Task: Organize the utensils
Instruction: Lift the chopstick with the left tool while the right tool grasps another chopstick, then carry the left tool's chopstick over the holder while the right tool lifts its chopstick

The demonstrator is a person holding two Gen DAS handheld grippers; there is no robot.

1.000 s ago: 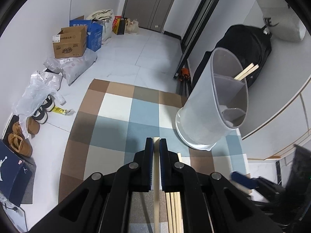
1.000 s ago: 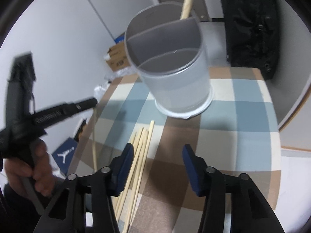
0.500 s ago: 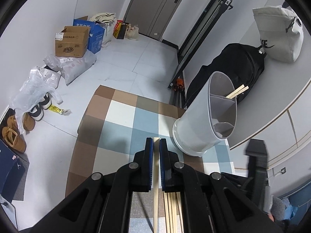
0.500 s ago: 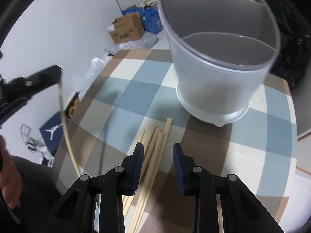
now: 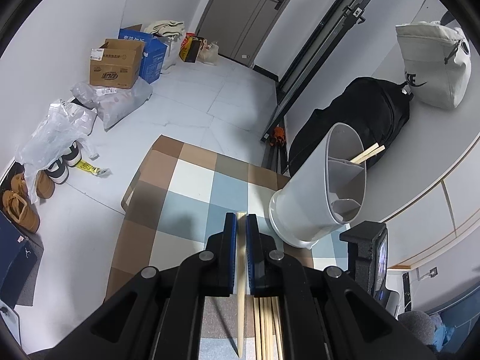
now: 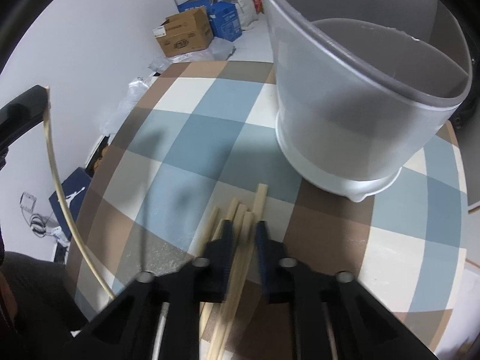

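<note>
Fingers (image 5: pixel 231 255) of the left gripper (image 5: pixel 241 225) pinch a single chopstick (image 5: pixel 240 285), lifted clear of the checked worktop (image 5: pixel 192 204). To its right, the right gripper (image 6: pixel 243 234) has just been closing its jaws over the loose chopsticks (image 6: pixel 240 219) lying on the worktop, with one or two between them; motion blur hides whether they press. Farther right, the grey divided holder (image 6: pixel 345 114) stands just beyond the bundle, already holding two chopsticks (image 5: pixel 367 156) in its far compartment.
</note>
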